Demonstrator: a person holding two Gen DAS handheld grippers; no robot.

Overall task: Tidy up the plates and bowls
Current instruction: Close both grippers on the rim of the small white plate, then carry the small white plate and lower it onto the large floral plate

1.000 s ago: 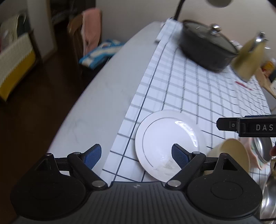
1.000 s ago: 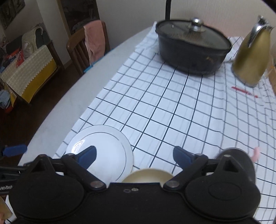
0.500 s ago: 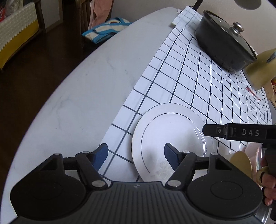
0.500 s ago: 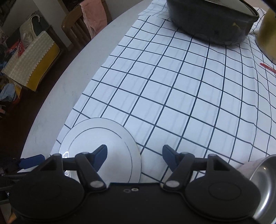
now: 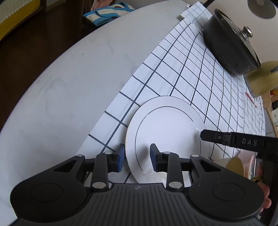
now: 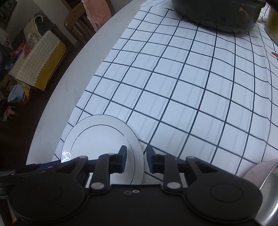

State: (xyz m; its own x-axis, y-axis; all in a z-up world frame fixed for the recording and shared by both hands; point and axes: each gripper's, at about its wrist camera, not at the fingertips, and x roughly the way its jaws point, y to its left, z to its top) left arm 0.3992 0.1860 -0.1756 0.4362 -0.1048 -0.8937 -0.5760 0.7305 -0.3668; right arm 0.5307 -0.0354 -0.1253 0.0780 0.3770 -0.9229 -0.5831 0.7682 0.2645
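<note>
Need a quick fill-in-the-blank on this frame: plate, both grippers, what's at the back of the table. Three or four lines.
1. The white plate lies on a ____ cloth.
2. The left gripper has one finger on each side of the plate's ____.
3. The right gripper straddles the opposite edge of the same ____.
4. The black pot is covered by a ____.

Missing words: checked; rim; plate; lid

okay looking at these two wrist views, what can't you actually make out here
- Bowls, left wrist view: the right gripper's black finger and the frame edge cover them, so their count is unclear.
- White plate near rim: hidden under the gripper body in both views.
- Whether either gripper's pads touch the plate rim: too close to tell.
- Dark pot, right wrist view: cut off by the top edge.
- Gold jug, left wrist view: blurred and cropped at the right edge.
</note>
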